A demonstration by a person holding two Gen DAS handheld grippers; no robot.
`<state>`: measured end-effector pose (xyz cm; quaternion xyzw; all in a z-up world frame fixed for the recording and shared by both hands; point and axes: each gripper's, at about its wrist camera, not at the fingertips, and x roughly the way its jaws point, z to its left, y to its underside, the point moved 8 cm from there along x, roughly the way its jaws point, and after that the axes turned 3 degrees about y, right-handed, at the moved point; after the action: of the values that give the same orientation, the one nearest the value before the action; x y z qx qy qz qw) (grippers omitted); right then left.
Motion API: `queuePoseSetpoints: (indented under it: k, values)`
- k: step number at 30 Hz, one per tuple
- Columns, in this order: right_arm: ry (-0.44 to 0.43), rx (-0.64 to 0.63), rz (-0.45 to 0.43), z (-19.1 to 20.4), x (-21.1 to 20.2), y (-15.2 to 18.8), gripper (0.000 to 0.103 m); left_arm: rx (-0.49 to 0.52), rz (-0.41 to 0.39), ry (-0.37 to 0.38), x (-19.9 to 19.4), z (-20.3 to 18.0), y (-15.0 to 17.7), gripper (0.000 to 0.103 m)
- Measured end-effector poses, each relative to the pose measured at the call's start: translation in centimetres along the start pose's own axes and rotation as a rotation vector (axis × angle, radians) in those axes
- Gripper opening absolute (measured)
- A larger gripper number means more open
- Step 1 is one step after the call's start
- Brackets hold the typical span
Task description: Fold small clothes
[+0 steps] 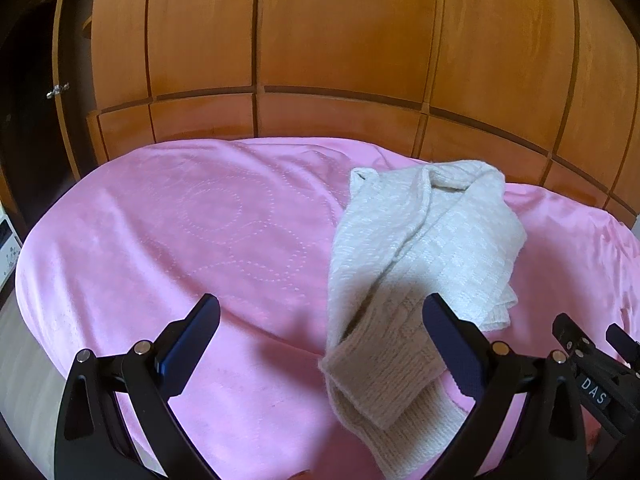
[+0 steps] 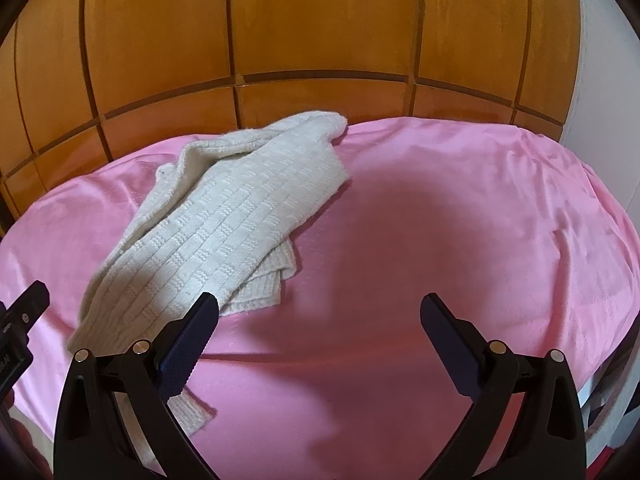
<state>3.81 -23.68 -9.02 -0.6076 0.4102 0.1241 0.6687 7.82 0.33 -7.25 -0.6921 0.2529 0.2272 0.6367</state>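
Note:
A cream knitted sweater point(image 1: 424, 240) lies bunched lengthwise on the pink blanket point(image 1: 180, 232), its ribbed cuff end nearest me. My left gripper point(image 1: 320, 308) hovers open above the blanket, its right finger over the sweater's near sleeve, nothing held. In the right wrist view the same sweater point(image 2: 224, 224) lies left of centre on the blanket point(image 2: 460, 208). My right gripper point(image 2: 320, 308) is open and empty above bare blanket, its left finger overlapping the sweater's near hem. The right gripper's tip point(image 1: 592, 348) shows at the left view's lower right edge.
A wooden panelled wardrobe point(image 1: 340, 40) stands right behind the bed. A white wall point(image 2: 600, 100) is at the far right. The bed's near left edge drops to a floor point(image 1: 24, 360). The other gripper's body point(image 2: 20, 320) shows at the left edge.

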Motion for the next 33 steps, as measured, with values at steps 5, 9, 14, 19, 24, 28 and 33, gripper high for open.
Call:
queuePoseSetpoints:
  k: [5,9,14,19,24,28,33]
  values:
    - [-0.001,-0.01,-0.002,0.3,-0.3,-0.1,0.1,-0.011,-0.001,-0.001,-0.1,0.5,0.1,0.101]
    - [-0.005,-0.019,0.0,0.5,-0.4,-0.1,0.1,-0.009,-0.001,0.0,-0.1,0.6,0.0,0.101]
    - [-0.008,-0.027,-0.002,0.7,-0.3,-0.4,0.1,-0.01,-0.001,0.001,-0.1,0.8,-0.1,0.101]
    - [-0.008,-0.029,0.006,0.8,-0.1,-0.3,0.1,-0.018,0.01,0.006,0.1,0.9,-0.1,0.101]
    - [-0.01,-0.037,0.009,1.0,0.0,-0.3,0.1,-0.022,0.012,0.008,0.1,1.0,-0.1,0.101]
    - [-0.011,-0.038,0.013,1.0,0.1,-0.2,0.1,-0.024,0.014,0.007,0.1,1.1,-0.1,0.101]
    - [-0.015,-0.044,0.018,1.2,0.2,-0.1,0.1,-0.025,0.014,0.004,0.2,1.2,-0.1,0.101]
